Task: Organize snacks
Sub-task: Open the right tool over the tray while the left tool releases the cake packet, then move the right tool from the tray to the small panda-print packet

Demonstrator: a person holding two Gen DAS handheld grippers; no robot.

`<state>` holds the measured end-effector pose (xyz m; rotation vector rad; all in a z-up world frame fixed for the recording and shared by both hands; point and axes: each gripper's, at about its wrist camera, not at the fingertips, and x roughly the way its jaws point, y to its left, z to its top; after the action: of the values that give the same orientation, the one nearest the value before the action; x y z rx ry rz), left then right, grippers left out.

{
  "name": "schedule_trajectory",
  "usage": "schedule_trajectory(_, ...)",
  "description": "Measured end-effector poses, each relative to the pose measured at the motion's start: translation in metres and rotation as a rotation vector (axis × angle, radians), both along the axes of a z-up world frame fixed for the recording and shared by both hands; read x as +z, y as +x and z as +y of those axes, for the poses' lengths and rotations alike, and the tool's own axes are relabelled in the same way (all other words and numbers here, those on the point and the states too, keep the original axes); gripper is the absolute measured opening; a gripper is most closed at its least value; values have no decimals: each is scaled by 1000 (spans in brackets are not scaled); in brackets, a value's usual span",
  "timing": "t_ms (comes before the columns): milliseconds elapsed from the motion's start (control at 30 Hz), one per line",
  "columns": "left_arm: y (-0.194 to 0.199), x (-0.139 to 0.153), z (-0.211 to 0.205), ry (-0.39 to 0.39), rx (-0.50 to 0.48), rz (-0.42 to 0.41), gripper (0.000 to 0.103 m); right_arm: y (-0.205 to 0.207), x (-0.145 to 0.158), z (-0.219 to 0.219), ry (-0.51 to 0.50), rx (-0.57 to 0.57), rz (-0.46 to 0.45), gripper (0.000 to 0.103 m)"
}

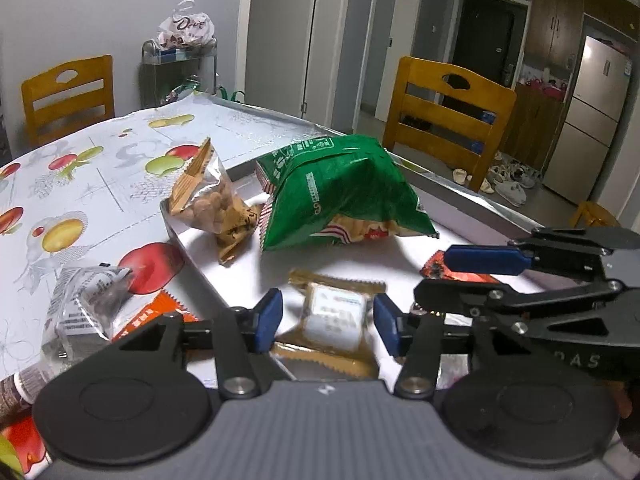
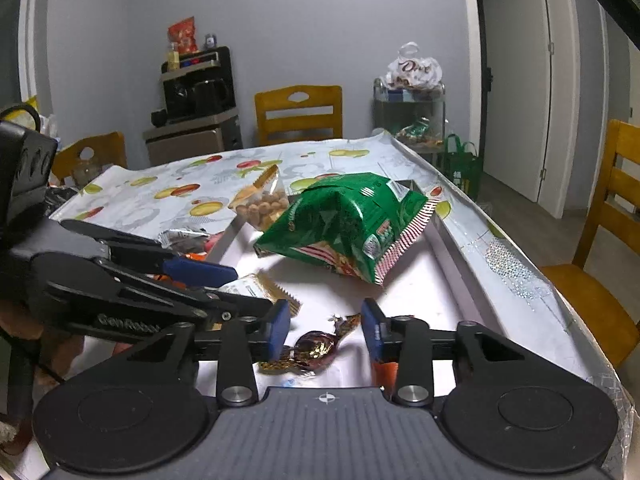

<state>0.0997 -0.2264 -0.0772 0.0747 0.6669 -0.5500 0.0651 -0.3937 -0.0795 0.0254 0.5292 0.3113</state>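
Both my hands are over the white tray [image 1: 208,268] on the bench [image 1: 100,184], which has a fruit-print cloth on it.

My left gripper [image 1: 326,322]: fingers partly apart, nothing clamped. A gold-edged biscuit packet [image 1: 334,318] lies flat on the tray floor in the gap between the blue pads [image 1: 266,318]; neither pad presses on it.

My right gripper [image 2: 325,330]: fingers also partly apart. A foil-wrapped candy [image 2: 314,348], brown and gold with twisted ends, lies on the tray between them. Its left end sits at or just under the left pad; can't tell if they touch. No grip on it either.

From the left wrist view my right gripper comes in from the right side, with a red-orange packet [image 1: 440,270] on the tray below its upper finger.

Other snacks in the tray:
- green chip bag [image 2: 348,224], puffed up, at the far end
- clear bag of round nut snacks [image 1: 210,200], leaning at the tray's far-left corner, just beside the green bag

Off the tray, on the cloth to its left: a silver packet [image 1: 86,300] lying on top of an orange packet [image 1: 150,314].

Wooden chairs [image 1: 446,108] stand around the bench.
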Motion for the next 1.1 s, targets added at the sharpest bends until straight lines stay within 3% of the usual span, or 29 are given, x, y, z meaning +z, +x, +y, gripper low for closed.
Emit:
schedule_trajectory(400, -15, -7, 21, 61, 16, -70, 50, -10, -3, 2, -45, -39, -46, 40)
schedule_trajectory(533, -18, -8, 35, 41, 20, -71, 50, -17, -1, 8, -19, -14, -46, 40)
schedule_trajectory(633, -18, -7, 41, 50, 19, -72, 50, -29, 10, 5, 19, 6, -120, 40)
schedule_trajectory(767, -19, -7, 49, 55, 18, -87, 50, -30, 22, -14, 36, -96, -191, 41)
schedule_trajectory(867, -20, -6, 52, 47, 18, -90, 50, -12, 16, -26, 1, -159, -146, 41)
schedule_trajectory(1100, -37, 4, 53, 24, 18, -106, 50, 21, 6, -35, -23, -156, -67, 41)
